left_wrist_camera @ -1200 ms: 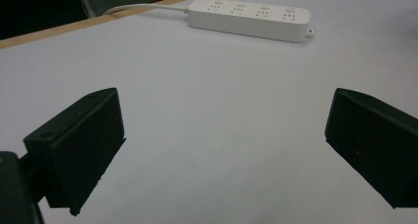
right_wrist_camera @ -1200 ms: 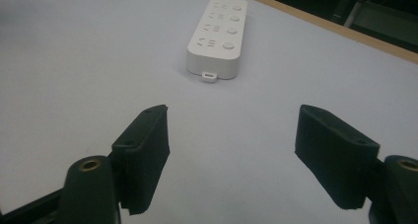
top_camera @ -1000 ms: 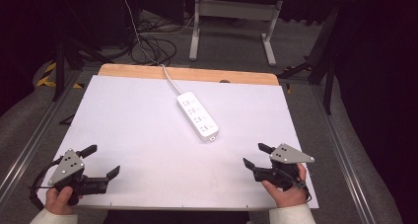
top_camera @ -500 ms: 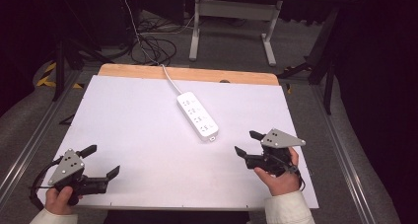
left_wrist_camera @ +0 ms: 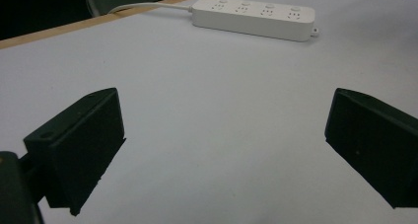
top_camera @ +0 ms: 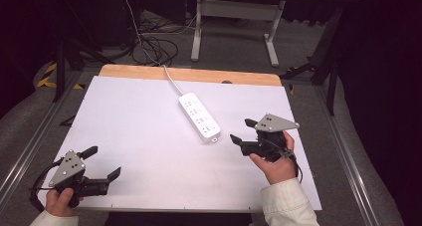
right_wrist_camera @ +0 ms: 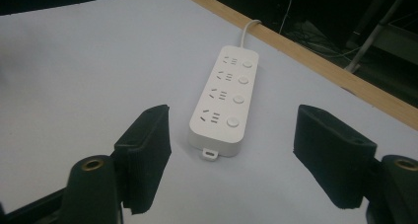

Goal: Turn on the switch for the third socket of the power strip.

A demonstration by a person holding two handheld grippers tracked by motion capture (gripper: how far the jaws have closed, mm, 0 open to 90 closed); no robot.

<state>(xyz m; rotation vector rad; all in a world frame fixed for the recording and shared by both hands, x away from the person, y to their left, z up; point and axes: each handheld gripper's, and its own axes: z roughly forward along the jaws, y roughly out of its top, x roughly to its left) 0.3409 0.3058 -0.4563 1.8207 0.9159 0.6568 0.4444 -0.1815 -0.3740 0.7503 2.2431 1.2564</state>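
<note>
White surface [top_camera: 149, 136] with a wood strip along its far edge carries a white four-socket power strip [top_camera: 199, 116] lying flat near the middle, its cord [top_camera: 171, 82] running off over the far edge. Right tool [top_camera: 242, 131] sits just beside the power strip's near end, jaws spread wide and empty, pointed at that end, which shows centred between them in the right gripper view. Left tool [top_camera: 102, 162] is well apart from the power strip at the near left corner, jaws also spread, nothing between them.
</note>
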